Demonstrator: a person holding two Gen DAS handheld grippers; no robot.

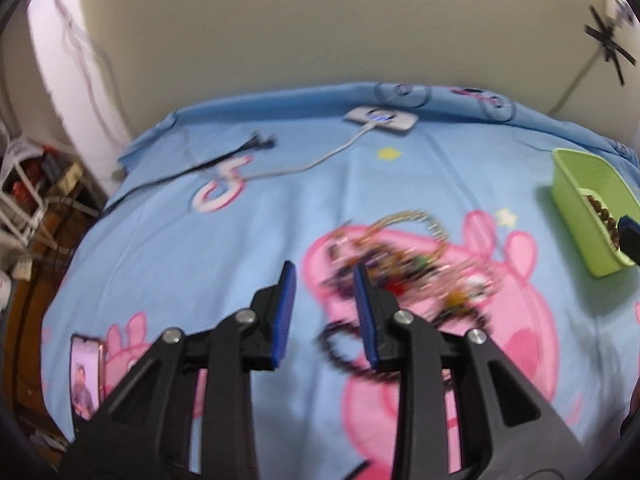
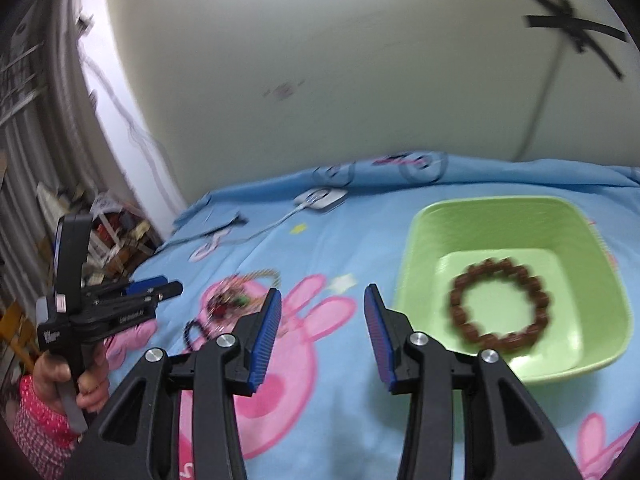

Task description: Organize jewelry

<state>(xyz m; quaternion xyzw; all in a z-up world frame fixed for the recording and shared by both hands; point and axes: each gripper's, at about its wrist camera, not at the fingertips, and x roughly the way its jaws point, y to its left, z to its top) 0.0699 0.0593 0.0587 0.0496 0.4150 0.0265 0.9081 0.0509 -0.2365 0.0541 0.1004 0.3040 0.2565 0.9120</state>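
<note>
While both tools hang above the bed, each stands with its two blue ribbed pads spread wide and nothing between them. Left gripper point(image 1: 325, 312): black plastic arms, silver pivot screws; white lettering on its body shows in the right wrist view but is too blurred to read. Its right finger overlaps the near edge of the jewelry pile point(image 1: 404, 268), contact not clear.

Pile: a blurred tangle of beaded strands, one gold-coloured chain loop at the far side, one dark bead loop at the near side; count not possible. It lies on the blue sheet point(image 1: 168, 240), printed with pink cartoon pigs.

Right gripper point(image 2: 322, 320): hovers left of one green plastic tub point(image 2: 520, 216), rounded rectangle, smooth walls. Inside, flat on the floor, one brown bead bracelet point(image 2: 500, 304).

Far side: one white charger puck point(image 1: 382, 119) with cable, one black cable point(image 1: 224, 160). One phone point(image 1: 86, 376) at the left edge, screen lit.
</note>
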